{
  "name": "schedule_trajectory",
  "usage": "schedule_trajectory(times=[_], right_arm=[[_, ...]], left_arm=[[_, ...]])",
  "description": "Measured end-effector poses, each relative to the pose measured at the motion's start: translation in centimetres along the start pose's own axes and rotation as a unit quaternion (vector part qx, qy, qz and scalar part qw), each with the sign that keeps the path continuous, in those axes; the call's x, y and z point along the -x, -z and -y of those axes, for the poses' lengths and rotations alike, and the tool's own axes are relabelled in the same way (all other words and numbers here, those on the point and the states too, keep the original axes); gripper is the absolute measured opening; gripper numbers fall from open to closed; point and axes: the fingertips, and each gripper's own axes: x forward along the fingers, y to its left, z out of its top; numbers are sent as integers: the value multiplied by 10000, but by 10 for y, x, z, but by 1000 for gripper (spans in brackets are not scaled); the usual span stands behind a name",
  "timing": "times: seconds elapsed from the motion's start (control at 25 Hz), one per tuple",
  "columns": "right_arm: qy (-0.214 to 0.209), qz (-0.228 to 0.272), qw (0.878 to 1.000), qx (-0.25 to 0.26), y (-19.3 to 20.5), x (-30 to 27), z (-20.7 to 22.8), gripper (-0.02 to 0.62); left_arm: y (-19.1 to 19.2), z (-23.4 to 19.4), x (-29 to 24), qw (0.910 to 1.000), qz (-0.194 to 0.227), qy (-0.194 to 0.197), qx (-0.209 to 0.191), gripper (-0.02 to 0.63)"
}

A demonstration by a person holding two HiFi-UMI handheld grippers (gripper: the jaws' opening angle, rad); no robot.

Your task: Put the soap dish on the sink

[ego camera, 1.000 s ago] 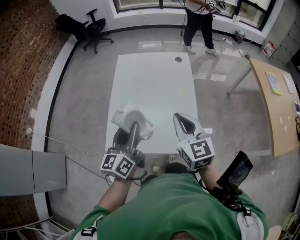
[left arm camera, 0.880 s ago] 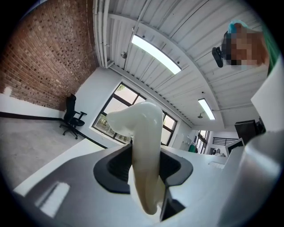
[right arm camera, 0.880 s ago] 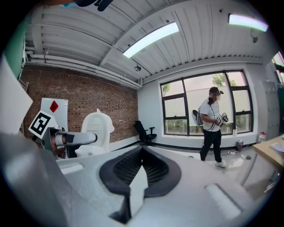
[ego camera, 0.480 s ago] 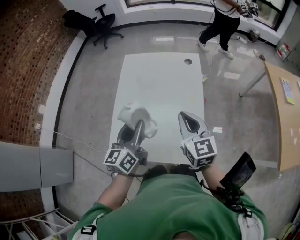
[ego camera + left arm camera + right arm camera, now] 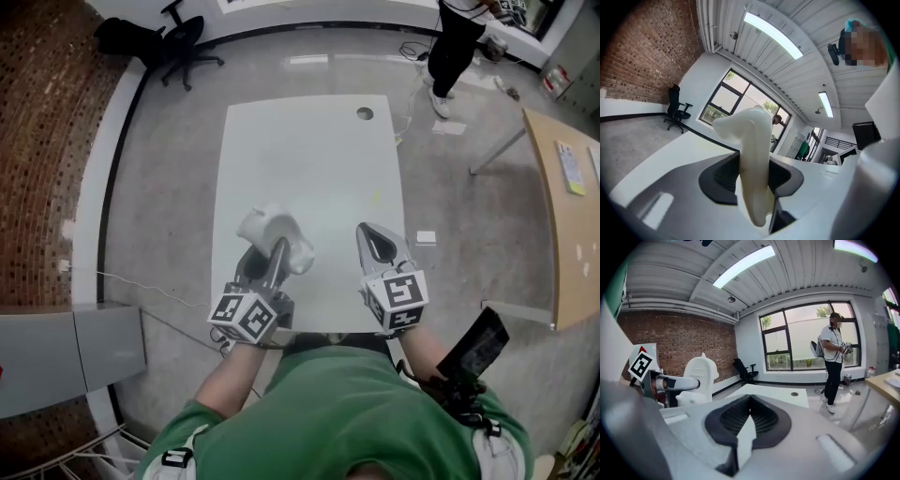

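Gripping dish (image 5: 270, 231) edgewise in left tongs (image 5: 278, 247) at 7 o'clock of worktop (image 5: 309, 150), likely for carrying; right tongs (image 5: 373, 234) closed, empty.

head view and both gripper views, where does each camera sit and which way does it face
Head view: on the person's head, facing steeply down at the white table; shows both forearms, green shirt, left gripper, right gripper.
Left gripper view: on the left gripper, facing along its jaws, shut on the soap dish, toward the windows.
Right gripper view: on the right gripper, facing along its closed, empty jaws across the table.
Shared: both gripper views show the windows and soap dish.
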Motion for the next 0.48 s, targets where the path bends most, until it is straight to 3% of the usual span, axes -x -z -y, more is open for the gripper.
schedule_trajectory(times=[0.48], right_arm=[[149, -681, 9974, -201, 45, -55, 24, 3]], left_arm=[[66, -54, -74, 9948, -921, 39, 436, 150]])
